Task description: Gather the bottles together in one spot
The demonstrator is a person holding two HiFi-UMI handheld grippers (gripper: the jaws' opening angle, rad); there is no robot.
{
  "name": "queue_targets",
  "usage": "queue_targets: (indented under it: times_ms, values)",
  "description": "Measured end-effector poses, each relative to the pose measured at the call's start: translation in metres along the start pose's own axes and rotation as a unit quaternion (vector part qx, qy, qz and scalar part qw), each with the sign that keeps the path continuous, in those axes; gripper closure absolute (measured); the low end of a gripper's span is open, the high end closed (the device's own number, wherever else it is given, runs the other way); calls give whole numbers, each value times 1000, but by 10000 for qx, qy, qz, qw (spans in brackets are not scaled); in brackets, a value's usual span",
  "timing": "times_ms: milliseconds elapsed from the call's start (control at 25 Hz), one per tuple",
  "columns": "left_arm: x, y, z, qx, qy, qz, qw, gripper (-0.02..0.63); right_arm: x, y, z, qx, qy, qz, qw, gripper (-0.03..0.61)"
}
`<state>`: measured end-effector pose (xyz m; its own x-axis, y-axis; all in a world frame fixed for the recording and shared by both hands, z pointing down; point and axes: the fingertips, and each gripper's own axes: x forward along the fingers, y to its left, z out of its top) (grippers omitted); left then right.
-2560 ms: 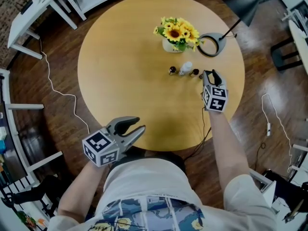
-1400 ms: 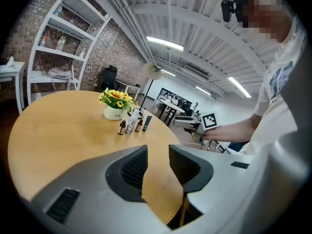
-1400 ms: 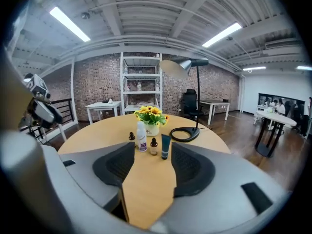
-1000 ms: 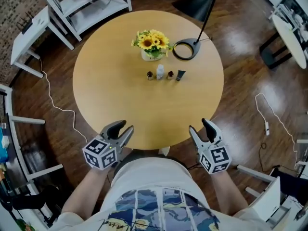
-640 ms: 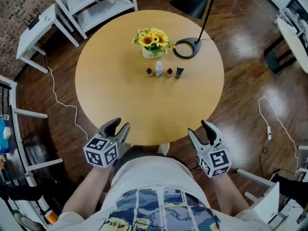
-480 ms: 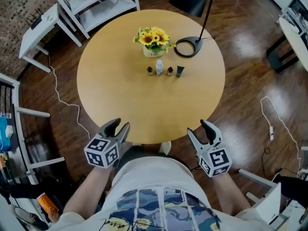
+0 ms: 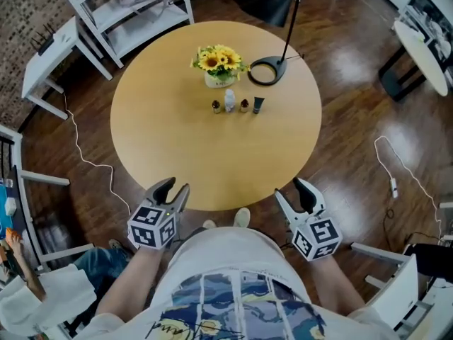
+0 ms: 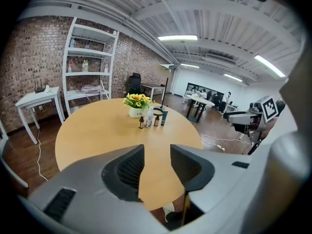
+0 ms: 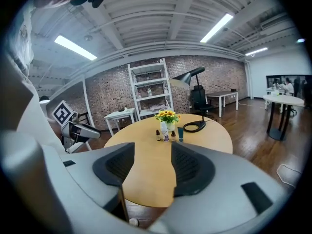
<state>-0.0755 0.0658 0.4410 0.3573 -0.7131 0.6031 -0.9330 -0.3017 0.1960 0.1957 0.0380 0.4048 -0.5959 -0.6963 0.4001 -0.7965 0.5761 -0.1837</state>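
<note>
Head view: four small bottles (image 7: 229, 103) stand in a tight row on the round surface (image 7: 212, 158), just in front of the sunflower vase (image 7: 214, 81); left tongs (image 7: 174, 188) and right tongs (image 7: 296, 188) hang by the near rim, well apart from the row. Left gripper view: left tongs (image 8: 157, 152) narrowly parted, jaws having just opened a little further, nothing between them. Right gripper view: right tongs (image 9: 152, 150) parted and empty, bottles (image 9: 165, 132) far across the surface

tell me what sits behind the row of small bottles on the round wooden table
Behind the four small bottles stands a white pot of yellow sunflowers; a black ring-shaped lamp base lies behind-right. The blooms cover most of the pot.
</note>
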Motion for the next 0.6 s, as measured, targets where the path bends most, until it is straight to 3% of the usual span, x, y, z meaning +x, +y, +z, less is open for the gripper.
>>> queue_targets:
  times_ms: [600]
  values:
    - [-60,32,-41,-137,-61,-226,9996,471,-8,76,-19,-128,385,-276,9988,319]
